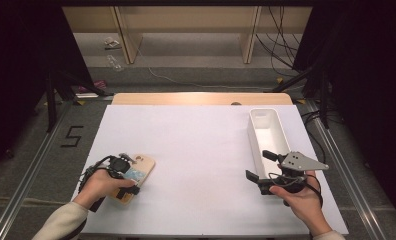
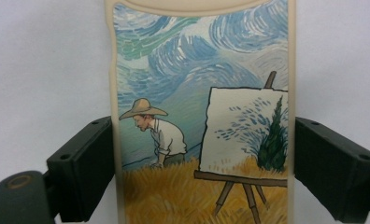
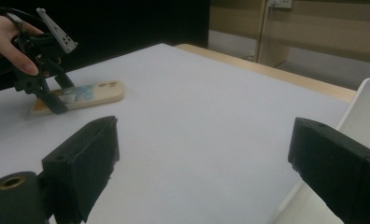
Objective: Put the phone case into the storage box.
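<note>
Left gripper pinching a phone case at the table's near left; right gripper spread and empty by a white tray.

High view: the left hand [image 1: 100, 186] reaches in from 7 o'clock, its left gripper [image 1: 127, 176] down over the phone case [image 1: 142, 166], which lies flat near the table's [image 1: 196, 145] front-left edge. The right gripper [image 1: 260, 166] hovers at 5 o'clock just beside the tray [image 1: 267, 131]; bare table lies between them.
Left gripper view: both jaws sit against the case's long edges, pinching it.
Right gripper view: jaws spread, nothing between; the case lies at 10 o'clock, the tray's rim at 3.
</note>
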`<state>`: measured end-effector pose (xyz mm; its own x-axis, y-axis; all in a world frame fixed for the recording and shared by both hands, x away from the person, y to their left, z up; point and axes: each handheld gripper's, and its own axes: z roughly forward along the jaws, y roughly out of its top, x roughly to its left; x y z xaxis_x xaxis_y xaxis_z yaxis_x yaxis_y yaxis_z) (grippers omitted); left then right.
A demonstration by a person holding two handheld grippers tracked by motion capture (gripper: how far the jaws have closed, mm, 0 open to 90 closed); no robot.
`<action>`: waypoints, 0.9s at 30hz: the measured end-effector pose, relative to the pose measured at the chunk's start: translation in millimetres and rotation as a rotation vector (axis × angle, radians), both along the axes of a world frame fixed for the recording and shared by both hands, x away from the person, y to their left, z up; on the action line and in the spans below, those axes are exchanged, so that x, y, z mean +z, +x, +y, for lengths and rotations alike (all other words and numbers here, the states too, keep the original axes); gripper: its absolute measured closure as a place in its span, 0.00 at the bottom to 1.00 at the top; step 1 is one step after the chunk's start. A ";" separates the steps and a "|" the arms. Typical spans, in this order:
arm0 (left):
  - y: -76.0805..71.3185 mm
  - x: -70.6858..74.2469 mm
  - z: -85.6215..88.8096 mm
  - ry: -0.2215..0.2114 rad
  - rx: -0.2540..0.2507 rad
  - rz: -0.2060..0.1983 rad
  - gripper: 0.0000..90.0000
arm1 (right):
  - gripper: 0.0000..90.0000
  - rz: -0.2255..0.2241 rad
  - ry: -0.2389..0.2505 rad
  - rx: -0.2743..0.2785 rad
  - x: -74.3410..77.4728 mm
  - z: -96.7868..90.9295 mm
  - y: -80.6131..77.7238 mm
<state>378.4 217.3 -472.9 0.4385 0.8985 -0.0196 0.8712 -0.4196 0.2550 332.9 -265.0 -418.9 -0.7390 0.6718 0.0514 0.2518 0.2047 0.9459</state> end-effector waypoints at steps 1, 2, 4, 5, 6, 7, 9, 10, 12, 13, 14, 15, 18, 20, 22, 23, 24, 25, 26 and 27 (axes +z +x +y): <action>-0.1 0.9 0.2 -0.007 -0.002 -0.002 0.12 | 0.11 0.000 0.000 0.000 0.0 -0.1 0.0; -0.7 1.6 -0.2 -0.014 0.003 -0.006 0.12 | 0.11 0.000 0.000 0.000 0.0 -0.2 0.1; -1.0 3.2 0.1 -0.019 -0.010 -0.015 0.12 | 0.11 0.000 0.000 -0.001 -0.1 -0.2 0.1; -1.4 4.3 0.2 -0.019 -0.014 -0.019 0.12 | 0.11 -0.001 0.001 -0.001 -0.1 -0.2 0.1; -1.9 4.9 0.1 -0.025 -0.016 -0.027 0.12 | 0.11 -0.001 -0.001 -0.001 0.0 -0.2 0.1; -2.4 5.6 -0.1 -0.031 -0.016 -0.031 0.12 | 0.11 -0.001 -0.001 -0.001 0.0 -0.2 0.1; -2.9 7.3 -0.3 -0.041 -0.025 -0.044 0.12 | 0.11 0.000 0.000 -0.001 -0.1 -0.1 0.1; -3.2 8.1 -0.6 -0.042 -0.031 -0.052 0.12 | 0.11 0.000 -0.001 -0.002 -0.1 -0.1 0.1; -3.5 9.2 -0.8 -0.047 -0.040 -0.073 0.12 | 0.11 0.001 -0.001 -0.001 -0.2 -0.1 0.1; -3.6 10.0 -0.9 -0.055 -0.044 -0.081 0.13 | 0.11 0.001 -0.001 -0.002 -0.2 -0.2 0.1; -3.5 10.9 -1.0 -0.059 -0.048 -0.087 0.13 | 0.11 0.000 0.001 -0.002 -0.1 -0.2 0.1; -4.0 12.2 -1.7 -0.063 -0.053 -0.105 0.13 | 0.11 -0.001 0.003 -0.002 0.0 -0.3 0.1; -4.5 13.9 -2.3 -0.073 -0.047 -0.118 0.13 | 0.11 0.000 0.003 -0.003 -0.1 -0.4 0.1; -4.9 14.7 -2.8 -0.079 -0.041 -0.132 0.13 | 0.11 0.000 0.003 -0.003 0.0 -0.5 0.1; -5.4 15.9 -3.3 -0.092 -0.042 -0.150 0.13 | 0.11 -0.001 0.004 -0.002 0.1 -0.6 0.2; -5.5 16.3 -3.5 -0.094 -0.041 -0.161 0.13 | 0.11 -0.001 0.003 -0.004 0.1 -0.8 0.2; -5.6 16.7 -3.6 -0.094 -0.042 -0.166 0.13 | 0.11 -0.001 0.003 -0.004 0.1 -0.8 0.2; -5.9 17.4 -3.8 -0.098 -0.043 -0.174 0.13 | 0.11 -0.001 0.003 -0.003 0.1 -0.9 0.2; -6.1 18.0 -3.9 -0.099 -0.044 -0.183 0.13 | 0.11 -0.001 0.004 -0.003 0.1 -0.8 0.1; -6.2 18.4 -4.1 -0.101 -0.044 -0.191 0.13 | 0.11 -0.001 0.004 -0.003 0.1 -0.7 0.1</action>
<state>372.2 213.2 -454.5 0.4819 0.8760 -0.0215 0.7841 -0.4201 0.4568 333.0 -265.7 -418.8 -0.7369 0.6740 0.0529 0.2511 0.2002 0.9470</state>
